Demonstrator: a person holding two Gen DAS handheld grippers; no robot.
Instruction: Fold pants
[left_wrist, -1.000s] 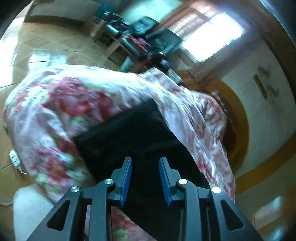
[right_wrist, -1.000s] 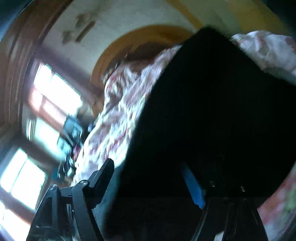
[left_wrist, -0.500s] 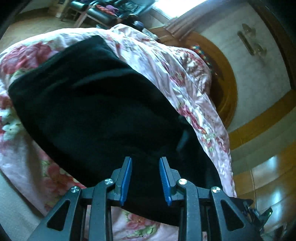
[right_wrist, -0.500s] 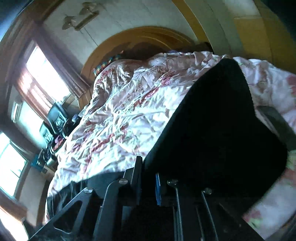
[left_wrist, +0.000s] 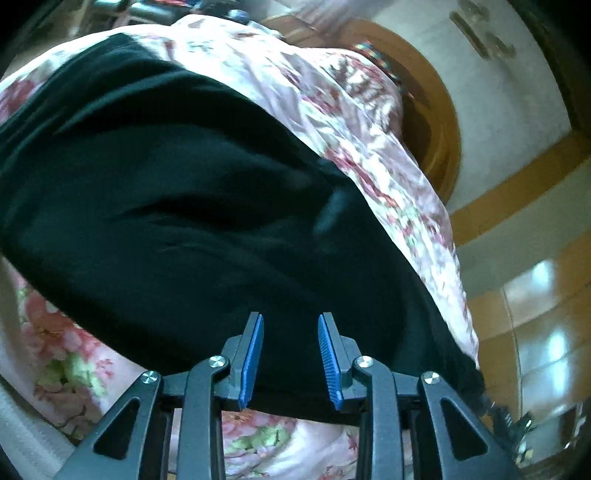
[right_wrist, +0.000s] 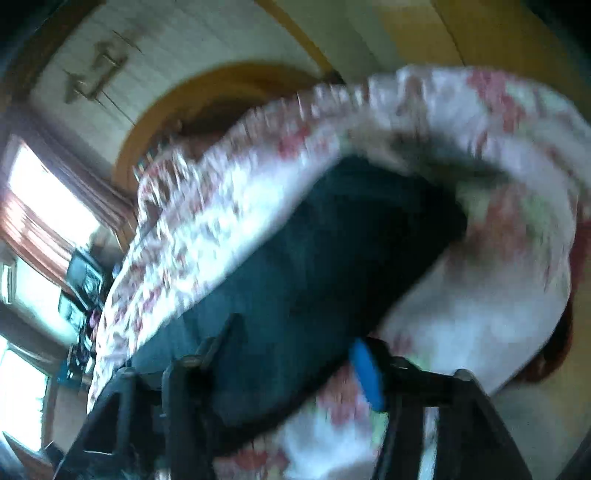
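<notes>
Floral bedspread (left_wrist: 369, 122), curved wooden headboard (left_wrist: 439, 110), bright window (right_wrist: 40, 199).

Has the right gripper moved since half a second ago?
Yes. The right gripper pulled back from the pants, toward the quilt's near edge; jaws opening.

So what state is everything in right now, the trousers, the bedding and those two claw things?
Black pants: lying bunched on the bed, creased, not neatly folded.
Floral quilt: spread over the bed, rumpled, under the pants.
Left gripper: jaws apart, nothing pinched, hovering over the near edge of the pants.
Right gripper: jaws opening, pants cloth between them; view blurred.
</notes>
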